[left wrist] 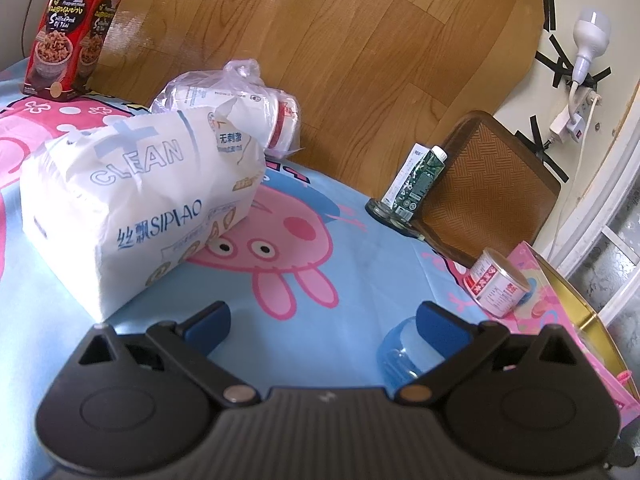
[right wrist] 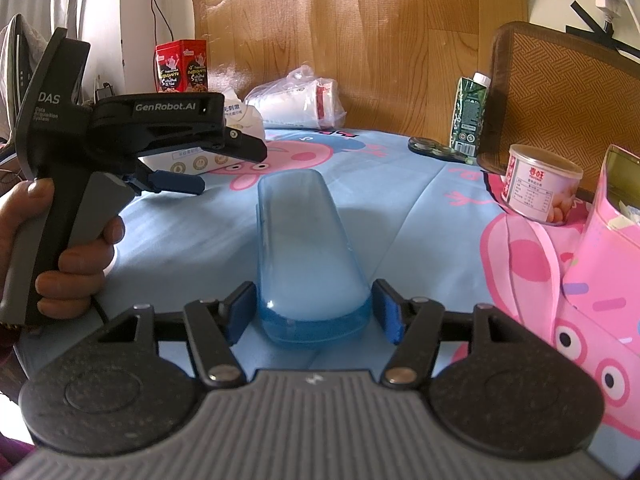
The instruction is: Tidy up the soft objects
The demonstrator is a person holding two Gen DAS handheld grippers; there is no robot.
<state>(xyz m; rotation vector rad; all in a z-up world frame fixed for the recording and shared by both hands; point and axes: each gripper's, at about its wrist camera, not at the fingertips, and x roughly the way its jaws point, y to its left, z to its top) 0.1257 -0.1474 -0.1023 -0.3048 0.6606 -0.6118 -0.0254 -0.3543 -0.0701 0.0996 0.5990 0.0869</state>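
A white tissue pack (left wrist: 136, 200) marked CLEAN lies on the cartoon-pig cloth (left wrist: 320, 280), ahead and left of my left gripper (left wrist: 322, 322), which is open and empty. Behind it sits a clear plastic bag of white rolls (left wrist: 240, 100), also in the right wrist view (right wrist: 300, 98). A long translucent blue case (right wrist: 306, 248) lies lengthwise on the cloth. My right gripper (right wrist: 314, 310) is open, its pads (right wrist: 240, 308) on either side of the case's near end with small gaps. The left gripper (right wrist: 176, 182) also shows, hand-held, at the left.
A red snack box (left wrist: 76, 32) stands at the far left. A green carton (left wrist: 420, 180), a dark disc (right wrist: 436, 148), a woven chair back (right wrist: 560, 108) and a small can (right wrist: 540, 188) are at the right. A pink gift bag (right wrist: 600, 256) stands at the near right.
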